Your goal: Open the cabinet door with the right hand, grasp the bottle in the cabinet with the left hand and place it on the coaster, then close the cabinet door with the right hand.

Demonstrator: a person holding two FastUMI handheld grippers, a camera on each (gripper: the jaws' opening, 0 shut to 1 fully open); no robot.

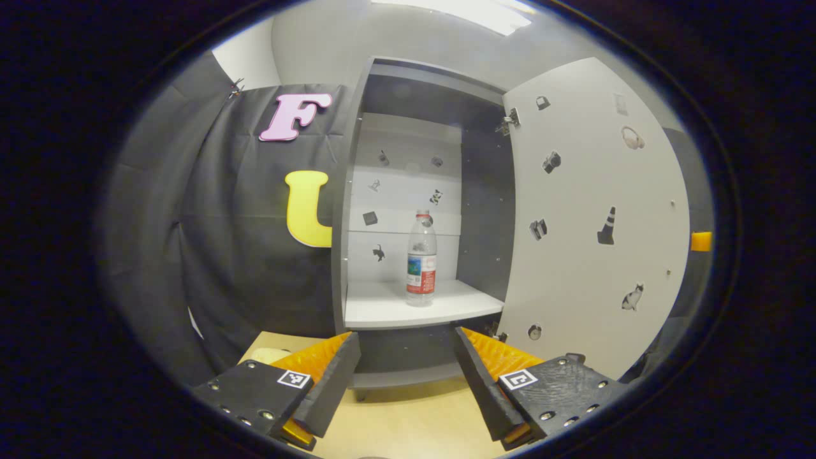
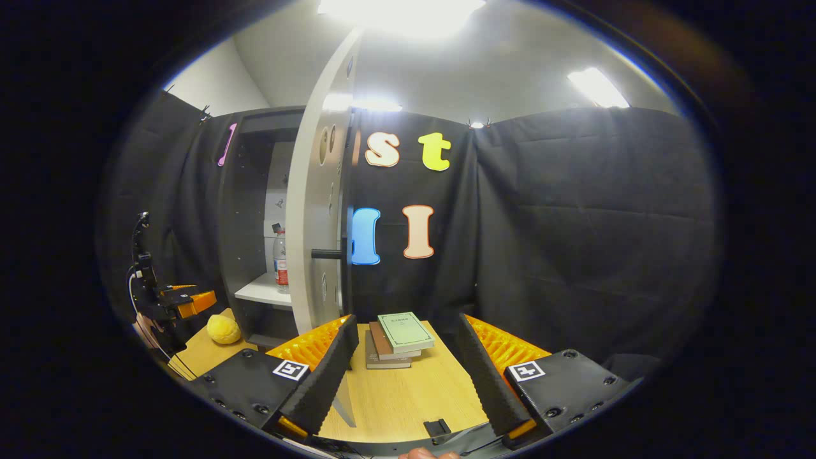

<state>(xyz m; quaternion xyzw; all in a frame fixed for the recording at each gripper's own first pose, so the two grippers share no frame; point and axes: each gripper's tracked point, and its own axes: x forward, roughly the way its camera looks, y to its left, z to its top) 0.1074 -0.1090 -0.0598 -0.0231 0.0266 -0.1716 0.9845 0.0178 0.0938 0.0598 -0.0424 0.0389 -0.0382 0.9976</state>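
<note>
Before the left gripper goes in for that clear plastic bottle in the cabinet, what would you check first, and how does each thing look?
1. White cabinet door swung open: ok.
2. Clear plastic bottle with red label upright on the white shelf: ok.
3. Left gripper open, nothing between its fingers: ok.
4. Path to the bottle free, with the bottle straight ahead of the gripper: ok.
5. Right gripper open and off the door's black handle: ok.
6. Coaster ready on the wooden table: cannot tell.
</note>
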